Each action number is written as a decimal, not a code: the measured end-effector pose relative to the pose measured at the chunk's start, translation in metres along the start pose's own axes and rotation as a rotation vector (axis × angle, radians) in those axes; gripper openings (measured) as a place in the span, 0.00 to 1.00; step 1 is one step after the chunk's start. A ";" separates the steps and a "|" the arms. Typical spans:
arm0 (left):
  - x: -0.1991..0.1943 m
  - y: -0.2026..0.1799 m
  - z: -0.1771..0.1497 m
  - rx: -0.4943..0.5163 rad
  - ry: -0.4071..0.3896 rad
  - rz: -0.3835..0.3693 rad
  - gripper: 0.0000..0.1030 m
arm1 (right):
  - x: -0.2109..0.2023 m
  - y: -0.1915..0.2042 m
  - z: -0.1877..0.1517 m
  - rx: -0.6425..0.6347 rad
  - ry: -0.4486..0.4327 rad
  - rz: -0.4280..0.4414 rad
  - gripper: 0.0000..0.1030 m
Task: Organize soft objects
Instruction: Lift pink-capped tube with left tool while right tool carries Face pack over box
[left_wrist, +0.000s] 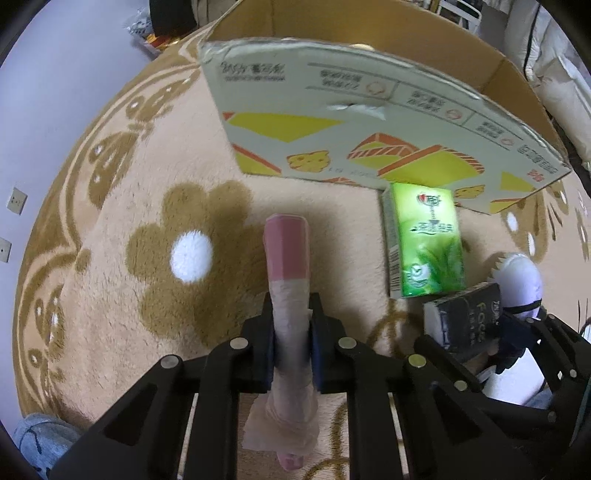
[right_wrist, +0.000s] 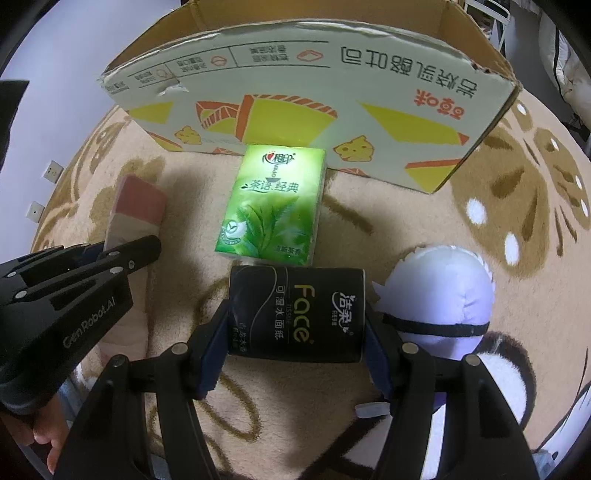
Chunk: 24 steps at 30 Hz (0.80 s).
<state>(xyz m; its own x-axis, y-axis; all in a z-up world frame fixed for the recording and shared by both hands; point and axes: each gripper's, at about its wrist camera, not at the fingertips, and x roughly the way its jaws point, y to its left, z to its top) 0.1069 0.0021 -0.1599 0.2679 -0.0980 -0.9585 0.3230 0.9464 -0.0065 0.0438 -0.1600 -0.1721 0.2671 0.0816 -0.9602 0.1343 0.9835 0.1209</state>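
My left gripper (left_wrist: 291, 325) is shut on a pink soft tissue pack (left_wrist: 289, 254), pinching it thin so it stands on edge above the rug; the same pink pack (right_wrist: 138, 206) shows at the left of the right wrist view beside the left gripper (right_wrist: 110, 258). My right gripper (right_wrist: 297, 332) is shut on a black "Face" tissue pack (right_wrist: 295, 314), seen also as the black pack (left_wrist: 465, 321). A green tissue pack (right_wrist: 273, 206) lies flat on the rug before the cardboard box (right_wrist: 314, 96). The green pack (left_wrist: 424, 240) and box (left_wrist: 369, 122) appear ahead in the left wrist view.
A white plush toy (right_wrist: 447, 295) with a black band lies right of the black pack, also seen as the plush (left_wrist: 521, 277). A beige flower-patterned rug (left_wrist: 147, 206) covers the floor. Wall sockets (left_wrist: 16, 201) sit at the left. A hand (right_wrist: 48, 439) holds the left gripper.
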 end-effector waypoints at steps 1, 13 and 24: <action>-0.001 -0.001 0.000 0.003 -0.004 0.002 0.14 | 0.000 0.000 0.000 -0.002 -0.002 -0.001 0.66; -0.022 0.004 -0.003 -0.016 -0.044 0.045 0.14 | -0.014 0.001 -0.001 -0.006 -0.022 0.006 0.66; -0.045 -0.003 -0.005 -0.020 -0.096 0.080 0.14 | -0.046 -0.011 -0.001 0.020 -0.097 0.019 0.66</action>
<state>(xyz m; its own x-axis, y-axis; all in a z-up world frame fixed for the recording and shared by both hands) 0.0894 0.0047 -0.1184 0.3778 -0.0496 -0.9246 0.2787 0.9583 0.0625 0.0294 -0.1742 -0.1297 0.3609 0.0829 -0.9289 0.1471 0.9785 0.1445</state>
